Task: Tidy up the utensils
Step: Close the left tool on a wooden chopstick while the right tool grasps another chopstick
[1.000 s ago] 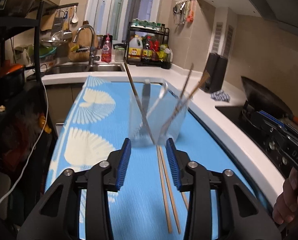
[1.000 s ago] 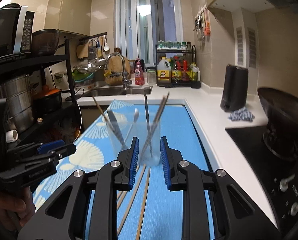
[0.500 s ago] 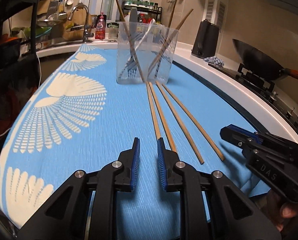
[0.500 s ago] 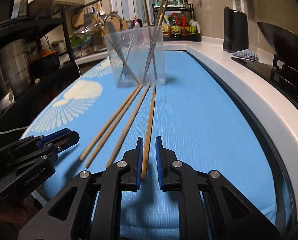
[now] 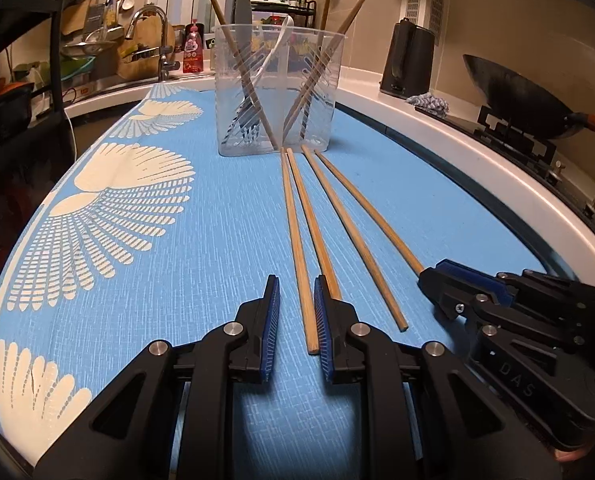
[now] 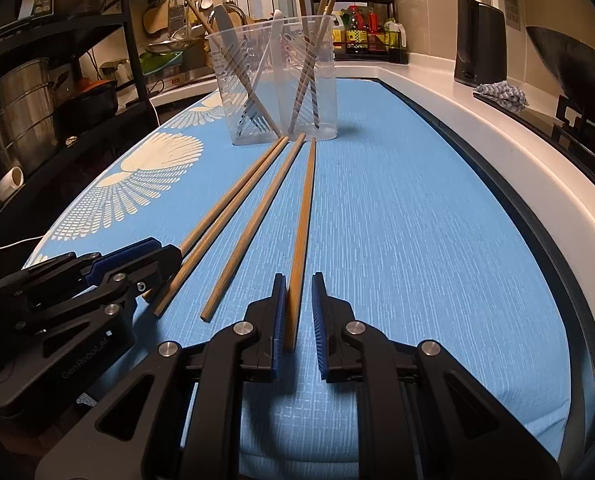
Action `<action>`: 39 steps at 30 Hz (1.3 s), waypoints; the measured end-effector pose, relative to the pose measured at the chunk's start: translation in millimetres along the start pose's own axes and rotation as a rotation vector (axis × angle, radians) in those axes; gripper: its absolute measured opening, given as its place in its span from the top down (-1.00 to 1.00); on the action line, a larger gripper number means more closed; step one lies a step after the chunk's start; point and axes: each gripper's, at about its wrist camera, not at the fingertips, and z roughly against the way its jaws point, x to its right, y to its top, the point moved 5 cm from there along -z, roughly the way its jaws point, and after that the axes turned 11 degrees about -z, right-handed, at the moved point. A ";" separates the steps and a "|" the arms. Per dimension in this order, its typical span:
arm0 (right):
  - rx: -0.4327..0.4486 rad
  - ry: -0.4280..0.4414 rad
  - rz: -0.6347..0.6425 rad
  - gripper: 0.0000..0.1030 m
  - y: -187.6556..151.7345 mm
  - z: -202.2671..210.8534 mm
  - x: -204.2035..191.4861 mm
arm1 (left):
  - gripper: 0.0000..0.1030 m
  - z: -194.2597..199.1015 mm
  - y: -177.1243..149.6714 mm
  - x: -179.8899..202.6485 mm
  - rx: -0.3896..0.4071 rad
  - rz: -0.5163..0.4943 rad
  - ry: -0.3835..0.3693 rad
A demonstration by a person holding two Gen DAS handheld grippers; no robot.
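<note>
Several wooden chopsticks lie side by side on the blue patterned cloth [image 5: 217, 240], pointing at a clear plastic cup [image 5: 277, 92] that holds more chopsticks, a fork and a white spoon. My left gripper [image 5: 295, 280] sits low on the cloth. Its jaws are narrow but open around the near end of the leftmost chopstick [image 5: 293, 220], with a gap at the left pad. My right gripper [image 6: 299, 278] likewise straddles the rightmost chopstick [image 6: 305, 200], which rests against its left pad with a gap on the right. Each gripper shows in the other's view: the right gripper [image 5: 433, 276] and the left gripper [image 6: 165, 252].
A white counter edge [image 5: 457, 152] curves along the right, with a black kettle [image 5: 407, 60], a rag [image 5: 427, 102] and a wok [image 5: 517, 96] on the hob. A sink tap [image 5: 153, 32] is at the back left. A dark rack with pots [image 6: 25, 108] stands on the left.
Both grippers have come down from in front of the cup to the cloth, and their jaws have narrowed. Each pair of jaws now has a chopstick's near end between it.
</note>
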 end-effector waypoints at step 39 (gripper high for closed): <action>0.031 -0.105 -0.053 0.84 1.0 8.9 25.7 | 0.87 20.7 -20.0 -35.7 0.004 0.060 0.134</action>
